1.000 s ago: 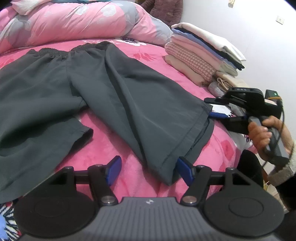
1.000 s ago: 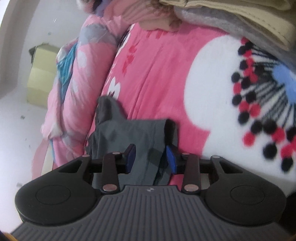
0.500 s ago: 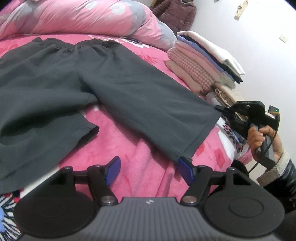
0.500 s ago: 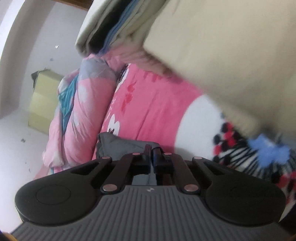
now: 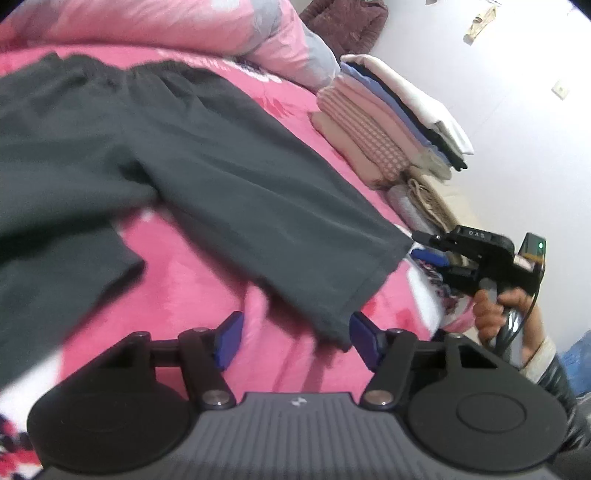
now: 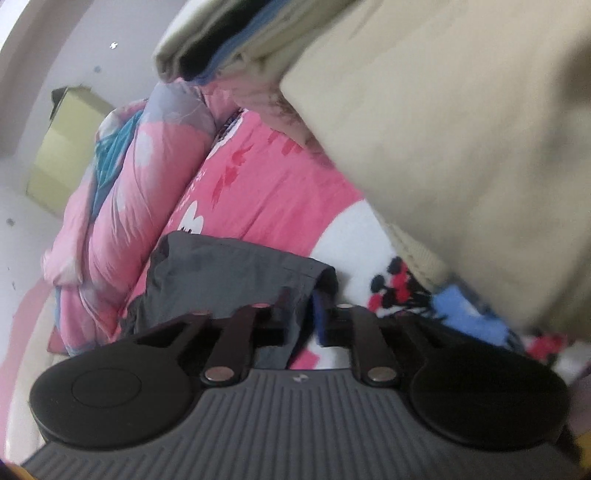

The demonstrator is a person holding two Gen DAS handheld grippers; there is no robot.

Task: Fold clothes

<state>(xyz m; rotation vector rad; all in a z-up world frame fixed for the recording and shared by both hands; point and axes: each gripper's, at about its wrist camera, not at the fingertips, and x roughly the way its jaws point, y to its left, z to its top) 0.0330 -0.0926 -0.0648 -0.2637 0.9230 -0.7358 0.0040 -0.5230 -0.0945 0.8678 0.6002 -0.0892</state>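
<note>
A: Item one?

B: Dark grey woven shorts with a gathered elastic waistband (image 5: pixel 207 177), laid flat on the pink flower-printed bed cover (image 5: pixel 192 280). Landmark for all places: the stack of folded clothes in white, blue, black and pink check (image 5: pixel 391 122) at the bed's far right edge.

A: Orientation?

B: In the left wrist view the long axis runs on a slant, waistband at the upper left, far from the stack, and the leg hems at the lower right. The nearer leg reaches down past the stack's front end; its hem faces the bed edge. The second leg lies further left, well apart from the stack.

A: Left gripper (image 5: pixel 295 334)?

B: Black frame, blue pads. Jaws fairly wide and closing. The hem corner of the nearer leg lies between the pads, just beside the right one; no pad is pressing on it.

A: Right gripper (image 6: pixel 301 317)?

B: Held in a hand (image 5: pixel 498 306) below the stack's near end, at the other hem corner. Jaws narrow and opening. In its own view grey cloth (image 6: pixel 236 280) sits in the gap and hangs between the fingers; the frame is blurred, but the pads appear apart from the cloth.

A: Other entries?

B: Rolled pink and grey quilt (image 5: pixel 192 29) behind the waistband, reaching up to the stack's far end. Beige folded fabric (image 6: pixel 461 147) fills the upper right of the right wrist view.
</note>
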